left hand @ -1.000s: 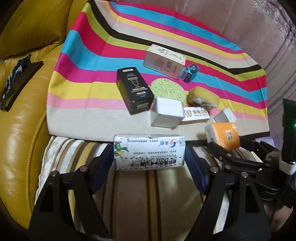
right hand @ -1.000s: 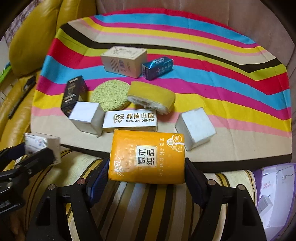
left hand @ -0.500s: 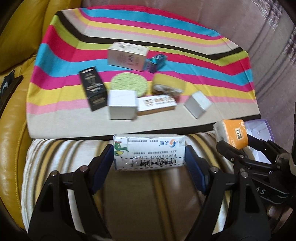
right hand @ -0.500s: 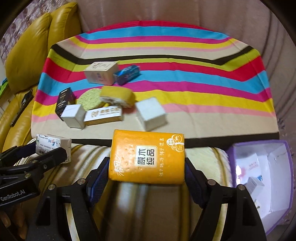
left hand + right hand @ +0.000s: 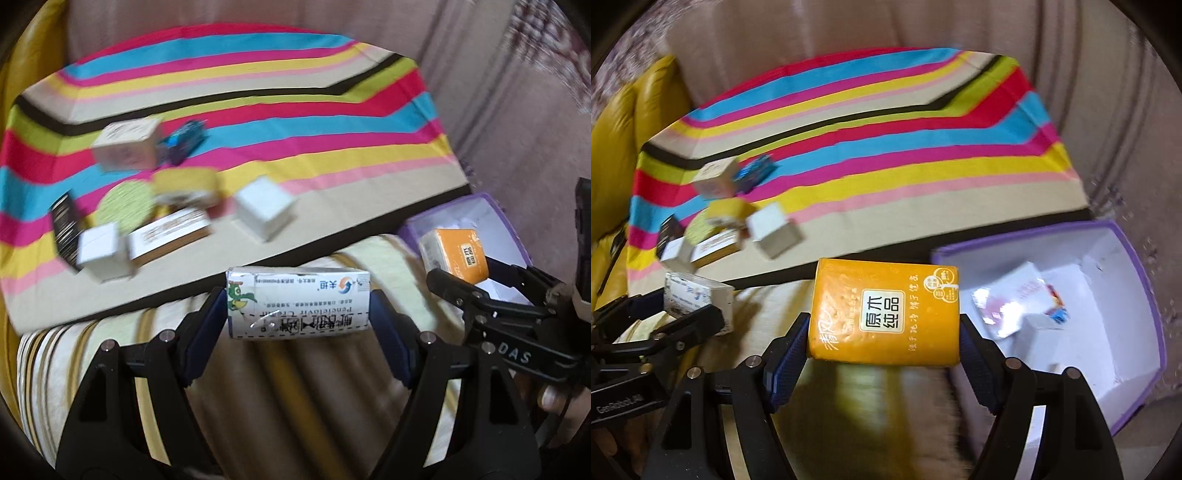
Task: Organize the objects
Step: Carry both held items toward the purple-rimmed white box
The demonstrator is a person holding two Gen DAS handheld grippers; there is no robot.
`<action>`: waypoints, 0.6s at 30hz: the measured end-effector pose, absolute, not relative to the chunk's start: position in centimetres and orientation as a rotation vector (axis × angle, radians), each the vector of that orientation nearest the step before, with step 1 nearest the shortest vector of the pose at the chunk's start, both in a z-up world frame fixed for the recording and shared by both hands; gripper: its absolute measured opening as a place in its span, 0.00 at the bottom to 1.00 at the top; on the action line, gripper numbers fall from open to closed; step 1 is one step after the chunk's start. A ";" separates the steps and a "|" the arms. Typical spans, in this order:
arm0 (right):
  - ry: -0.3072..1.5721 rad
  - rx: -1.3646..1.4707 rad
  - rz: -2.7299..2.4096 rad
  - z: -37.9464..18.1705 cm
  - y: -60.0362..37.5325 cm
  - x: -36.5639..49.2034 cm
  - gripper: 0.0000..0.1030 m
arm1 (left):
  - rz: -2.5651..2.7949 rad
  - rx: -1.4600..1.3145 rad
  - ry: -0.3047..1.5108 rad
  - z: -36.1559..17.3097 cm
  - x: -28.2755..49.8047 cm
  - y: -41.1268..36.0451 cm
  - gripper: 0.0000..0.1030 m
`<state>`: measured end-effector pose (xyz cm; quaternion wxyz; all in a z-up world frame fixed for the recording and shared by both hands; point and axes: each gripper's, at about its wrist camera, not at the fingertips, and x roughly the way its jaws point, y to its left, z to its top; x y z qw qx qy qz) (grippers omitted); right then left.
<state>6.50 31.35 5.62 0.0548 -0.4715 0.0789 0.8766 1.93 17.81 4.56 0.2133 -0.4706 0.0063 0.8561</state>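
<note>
Tissue pack [image 5: 884, 312] beside purple box rim [image 5: 1008, 240]

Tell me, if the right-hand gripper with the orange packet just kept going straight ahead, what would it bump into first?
Probably the striped cloth. The right gripper, shut on the orange tissue pack, points at the cloth's near edge; the purple box lies to the right of that line. Blur makes depth uncertain.
</note>
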 end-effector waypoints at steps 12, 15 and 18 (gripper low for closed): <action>0.343 -1.350 2.444 3.6 41.9 10.5 0.74 | 2.181 -1.236 0.157 4.5 2.6 27.7 0.77; 0.374 -1.330 2.397 3.3 44.2 11.5 0.74 | 2.134 -1.224 0.194 4.4 2.8 29.9 0.77; 0.394 -1.307 2.356 3.2 46.3 12.3 0.74 | 2.092 -1.209 0.213 4.5 3.1 31.5 0.77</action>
